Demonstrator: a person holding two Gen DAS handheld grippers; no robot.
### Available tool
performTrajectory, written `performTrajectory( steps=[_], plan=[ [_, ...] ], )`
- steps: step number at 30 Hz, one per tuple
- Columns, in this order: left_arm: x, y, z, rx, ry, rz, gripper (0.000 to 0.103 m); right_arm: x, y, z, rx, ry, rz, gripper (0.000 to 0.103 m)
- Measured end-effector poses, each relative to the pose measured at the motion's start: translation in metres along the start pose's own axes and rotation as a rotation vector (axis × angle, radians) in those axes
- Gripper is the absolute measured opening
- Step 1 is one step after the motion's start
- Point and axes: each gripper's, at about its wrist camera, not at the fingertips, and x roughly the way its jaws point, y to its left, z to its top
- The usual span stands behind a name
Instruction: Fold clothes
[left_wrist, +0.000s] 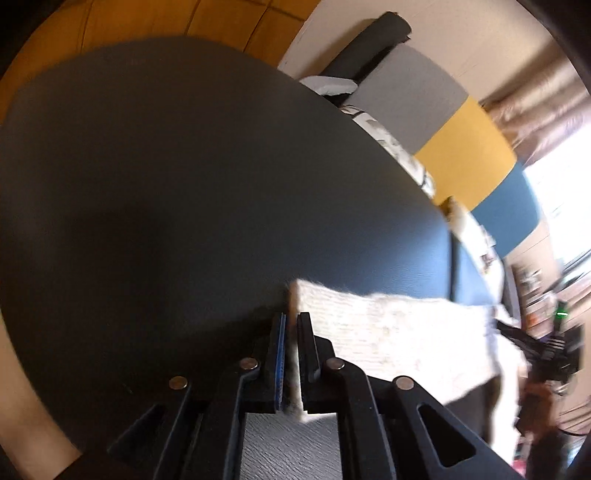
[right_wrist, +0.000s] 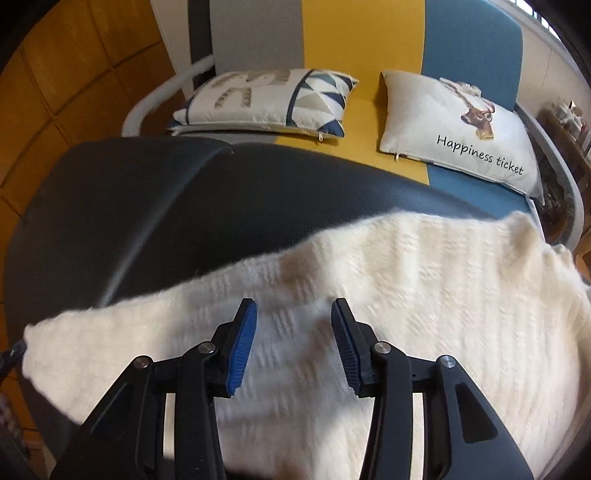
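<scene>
Left wrist view: my left gripper (left_wrist: 292, 354) fingers clamped on sweater (left_wrist: 399, 339) edge, its long axis running rightward over dark surface (left_wrist: 166, 184). Right gripper (right_wrist: 294, 341) fingers apart above sweater (right_wrist: 406, 295); pillows (right_wrist: 458, 122) beyond.

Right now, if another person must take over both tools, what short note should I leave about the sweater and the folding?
Left tool: shut on an edge of the cream sweater.
Right tool: open, above the sweater, gripping nothing.
The sweater lies on the dark table, one end lifted by the left tool. Two pillows sit on the sofa behind.
Done: one edge is gripped.
Left: probably grip a second point with the right tool, fold, and flatten. The pictures are blurred, so I cannot tell how many folds exist.
</scene>
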Motion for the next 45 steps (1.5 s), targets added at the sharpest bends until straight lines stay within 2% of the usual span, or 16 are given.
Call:
performTrajectory(
  steps=[5,10,12,13,16,18,20,23,25,28,33,35,38,42,45],
  plan=[
    [0.000,-0.004,0.001,0.030,-0.005,0.056,0.003,-0.041,-0.031,-0.047,-0.028,0.027,-0.025,0.046],
    [0.004,-0.012,-0.002,0.033,-0.006,0.100,0.001,-0.050,-0.047,-0.100,-0.050,0.138,-0.037,0.046],
    [0.003,-0.014,-0.001,0.037,-0.004,0.117,0.001,-0.044,-0.046,-0.108,0.007,0.109,-0.031,0.053],
    [0.002,-0.015,-0.001,0.041,-0.003,0.127,0.001,-0.041,-0.044,-0.107,0.034,0.092,-0.022,0.060],
    [0.001,-0.018,0.001,0.063,-0.006,0.169,0.001,-0.032,-0.032,-0.098,0.064,0.064,-0.039,0.069],
    [0.004,-0.020,0.006,0.070,-0.001,0.192,0.001,-0.034,-0.030,-0.092,0.084,0.069,-0.011,0.069],
    [0.003,-0.020,0.011,0.066,0.006,0.204,0.001,-0.056,-0.035,-0.102,0.096,0.052,0.034,0.069],
    [-0.010,-0.012,0.011,0.031,0.003,0.167,0.001,-0.089,-0.043,-0.117,0.115,0.025,0.102,0.069],
    [-0.018,-0.006,0.004,0.016,0.022,0.138,0.009,-0.114,-0.044,-0.137,0.078,0.035,0.150,0.069],
    [-0.029,0.005,-0.006,-0.007,0.050,0.094,0.014,-0.140,-0.045,-0.183,0.042,0.070,0.144,0.069],
    [-0.044,0.020,-0.022,-0.051,0.095,0.016,0.020,-0.123,-0.019,-0.242,0.031,0.166,0.117,0.070],
    [-0.047,0.023,-0.026,-0.065,0.111,-0.021,0.024,-0.122,-0.009,-0.249,0.010,0.113,0.087,0.086],
    [-0.050,0.024,-0.030,-0.079,0.133,-0.092,0.026,-0.116,0.007,-0.248,-0.008,0.105,0.042,0.097],
    [-0.045,0.020,-0.031,-0.098,0.164,-0.142,0.029,-0.110,0.016,-0.246,-0.024,0.107,0.011,0.102],
    [-0.037,0.014,-0.035,-0.093,0.180,-0.126,0.030,-0.110,0.017,-0.244,-0.014,0.104,0.011,0.102]
  ],
)
